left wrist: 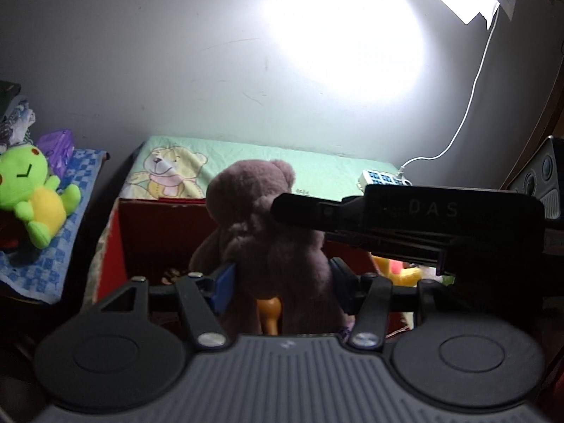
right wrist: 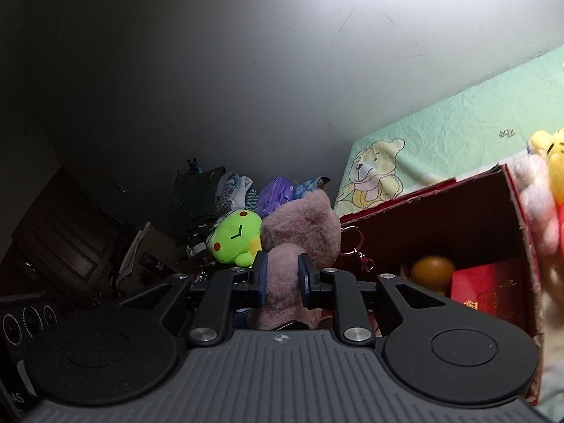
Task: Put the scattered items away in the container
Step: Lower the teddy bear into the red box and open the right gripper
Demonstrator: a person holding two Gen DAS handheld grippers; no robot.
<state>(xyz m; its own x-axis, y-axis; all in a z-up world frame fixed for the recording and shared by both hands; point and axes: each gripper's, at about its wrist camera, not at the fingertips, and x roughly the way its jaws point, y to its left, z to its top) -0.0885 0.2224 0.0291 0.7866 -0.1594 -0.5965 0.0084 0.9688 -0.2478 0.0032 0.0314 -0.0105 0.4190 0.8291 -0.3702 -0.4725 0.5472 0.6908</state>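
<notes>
A brown plush bear (left wrist: 261, 225) is held between both grippers above the red cardboard box (left wrist: 155, 232). My left gripper (left wrist: 278, 282) is shut on the bear's lower body. My right gripper (right wrist: 282, 275) is shut on another part of the same bear (right wrist: 299, 232); its black body crosses the left wrist view (left wrist: 423, 218) and touches the bear's head. The box (right wrist: 440, 222) holds an orange rounded toy (right wrist: 431, 271) and a red packet (right wrist: 490, 285). A green frog plush (left wrist: 31, 190) lies on a blue checked cloth at the left; it also shows in the right wrist view (right wrist: 234, 239).
A yellow and pink plush (right wrist: 546, 190) sits at the box's right rim. A green bear-print sheet (left wrist: 246, 162) covers the surface behind the box. A white power strip (left wrist: 384, 178) with a cable lies at the back right. Cluttered bags and clothes (right wrist: 253, 190) stand at the left.
</notes>
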